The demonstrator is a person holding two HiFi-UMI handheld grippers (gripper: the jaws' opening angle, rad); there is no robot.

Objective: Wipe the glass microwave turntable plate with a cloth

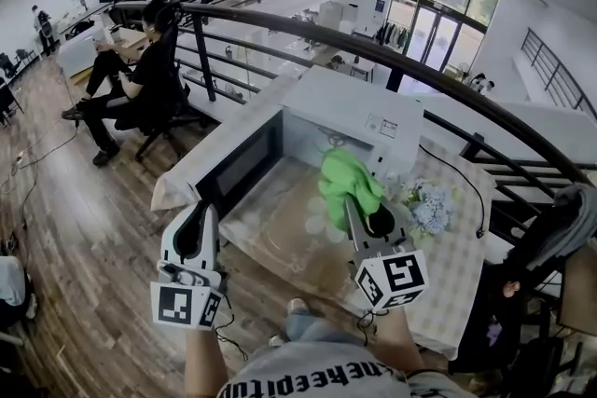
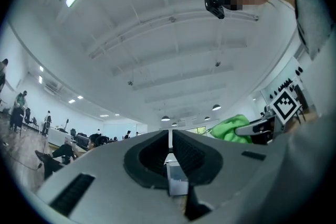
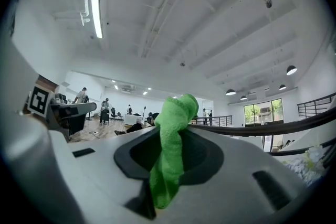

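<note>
My right gripper (image 1: 353, 200) is shut on a bright green cloth (image 1: 347, 180), which bunches up above its tips in front of the white microwave (image 1: 359, 112). In the right gripper view the cloth (image 3: 170, 149) is pinched between the jaws (image 3: 176, 131) and hangs down toward the camera. My left gripper (image 1: 207, 212) is held at the left, near the open microwave door (image 1: 238, 168), with nothing in it. Its jaws (image 2: 170, 134) are pressed together and point up at the ceiling. I cannot make out the glass plate clearly on the patterned table (image 1: 448, 266).
A bunch of pale flowers (image 1: 429, 205) lies on the table right of the cloth. A dark curved railing (image 1: 401, 61) runs behind the microwave. A person sits on a chair (image 1: 140, 84) at far left. Wooden floor lies left of the table.
</note>
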